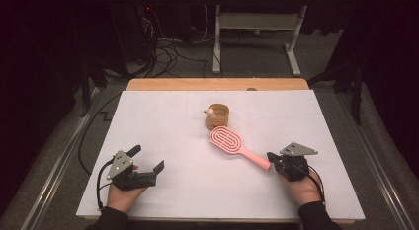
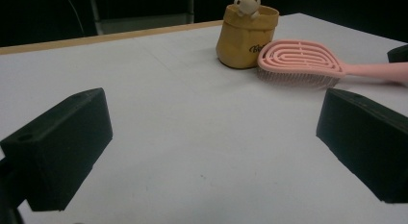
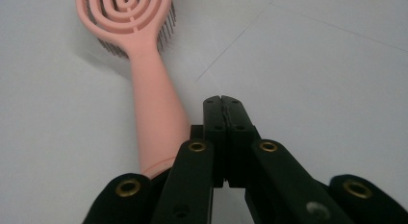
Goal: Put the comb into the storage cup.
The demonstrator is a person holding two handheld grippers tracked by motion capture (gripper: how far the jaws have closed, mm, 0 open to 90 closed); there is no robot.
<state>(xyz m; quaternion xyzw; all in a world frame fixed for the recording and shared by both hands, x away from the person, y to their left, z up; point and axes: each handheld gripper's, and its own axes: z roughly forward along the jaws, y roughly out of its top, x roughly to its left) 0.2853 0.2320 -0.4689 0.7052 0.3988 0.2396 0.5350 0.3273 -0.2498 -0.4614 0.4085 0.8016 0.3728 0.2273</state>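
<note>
The pink hairbrush (image 1: 232, 144) lies just right of the frame's centre in the high view, its head just below the small tan pot (image 1: 217, 116) and its handle slanting toward the lower right. The right gripper (image 1: 274, 158) sits at the handle's end with jaws pressed together, nothing between them; in the right gripper view the handle runs beside the closed jaws on their left, its tip hidden under the linkage, the brush head cut off by the top edge. At lower left, the left gripper (image 1: 147, 159) rests on the white table cover (image 1: 163, 116), jaws spread wide and empty. A small figure on the pot's rim is too small to make out.
</note>
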